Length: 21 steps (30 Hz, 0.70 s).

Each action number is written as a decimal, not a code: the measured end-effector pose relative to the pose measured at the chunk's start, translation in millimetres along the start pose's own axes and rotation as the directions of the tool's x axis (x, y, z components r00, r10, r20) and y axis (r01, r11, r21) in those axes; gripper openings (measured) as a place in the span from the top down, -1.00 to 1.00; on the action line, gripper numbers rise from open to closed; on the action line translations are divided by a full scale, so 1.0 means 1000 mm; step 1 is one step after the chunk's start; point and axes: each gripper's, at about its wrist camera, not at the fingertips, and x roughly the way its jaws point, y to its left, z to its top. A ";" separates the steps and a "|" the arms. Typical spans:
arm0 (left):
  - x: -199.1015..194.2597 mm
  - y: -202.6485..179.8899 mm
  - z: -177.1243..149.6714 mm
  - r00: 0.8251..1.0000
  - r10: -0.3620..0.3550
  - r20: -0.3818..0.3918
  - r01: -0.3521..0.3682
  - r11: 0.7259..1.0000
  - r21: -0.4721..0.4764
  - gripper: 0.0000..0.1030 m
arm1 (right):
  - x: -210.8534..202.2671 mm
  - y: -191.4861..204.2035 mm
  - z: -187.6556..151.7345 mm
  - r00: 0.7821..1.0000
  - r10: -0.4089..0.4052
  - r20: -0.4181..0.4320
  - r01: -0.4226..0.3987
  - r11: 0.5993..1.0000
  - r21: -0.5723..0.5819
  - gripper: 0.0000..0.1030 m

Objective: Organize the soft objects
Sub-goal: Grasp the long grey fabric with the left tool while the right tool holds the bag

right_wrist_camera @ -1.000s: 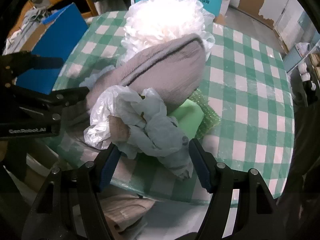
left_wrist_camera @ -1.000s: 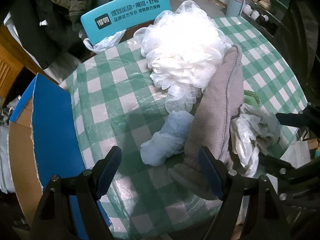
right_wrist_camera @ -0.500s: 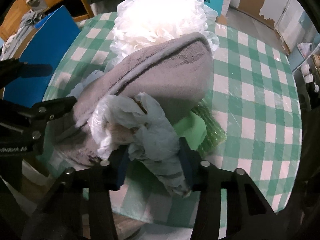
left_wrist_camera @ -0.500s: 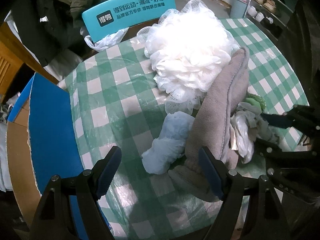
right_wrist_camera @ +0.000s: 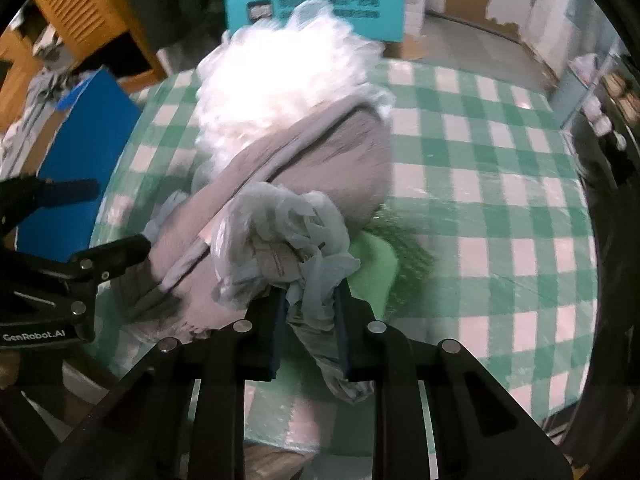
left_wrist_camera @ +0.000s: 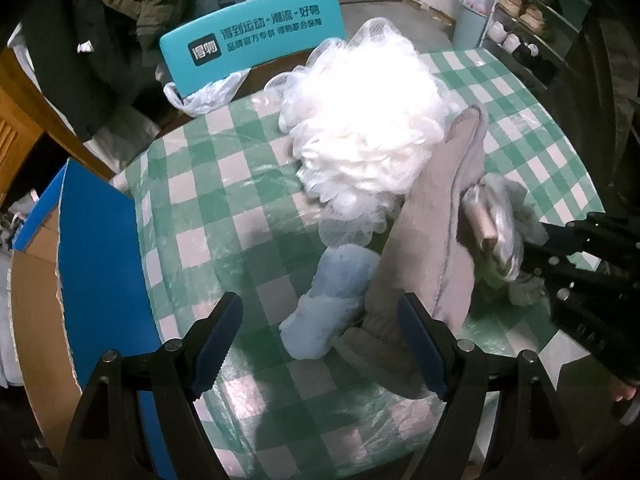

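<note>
A pile of soft things lies on the green checked table point(left_wrist_camera: 224, 216): a white mesh bath puff point(left_wrist_camera: 368, 120), a grey towel point(left_wrist_camera: 432, 216), a pale blue cloth roll point(left_wrist_camera: 332, 304), a green sponge point(right_wrist_camera: 372, 268). My right gripper point(right_wrist_camera: 310, 320) is shut on a crumpled plastic bag point(right_wrist_camera: 280, 236), which also shows in the left wrist view point(left_wrist_camera: 500, 220) against the towel. My left gripper point(left_wrist_camera: 320, 340) is open and empty, just short of the blue roll and the towel's end.
An open blue-lined cardboard box point(left_wrist_camera: 92, 264) stands at the table's left edge. A teal chair back point(left_wrist_camera: 256, 36) with a plastic bag on it is behind the table. A shelf with shoes point(left_wrist_camera: 528, 12) stands at the far right.
My right gripper has closed on the plastic bag and lifted it slightly against the towel. My left gripper stayed open and drew back a little.
</note>
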 end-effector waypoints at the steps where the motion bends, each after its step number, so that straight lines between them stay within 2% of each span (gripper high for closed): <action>1: -0.001 -0.001 0.001 1.000 -0.002 0.004 0.002 1.000 0.000 -0.59 | -0.004 -0.004 0.000 1.000 -0.002 0.008 0.002 1.000 0.016 0.64; 4: -0.006 -0.005 0.003 1.000 -0.016 0.026 0.016 1.000 0.001 -0.73 | -0.012 -0.014 -0.001 1.000 -0.005 0.027 0.004 0.998 0.059 0.64; 9: -0.006 -0.017 0.010 0.999 -0.042 0.035 0.041 0.999 0.018 -0.73 | -0.019 -0.034 -0.002 0.999 -0.003 0.041 -0.003 0.991 0.132 0.64; 17: 0.012 -0.043 0.021 0.999 -0.038 0.009 0.037 0.996 0.086 -0.73 | -0.020 -0.049 -0.005 0.999 -0.010 0.039 0.003 0.985 0.170 0.64; 21: 0.025 -0.051 0.025 0.999 -0.046 -0.015 0.047 0.995 0.090 -0.73 | -0.021 -0.051 -0.004 0.999 -0.009 0.041 0.001 0.984 0.179 0.64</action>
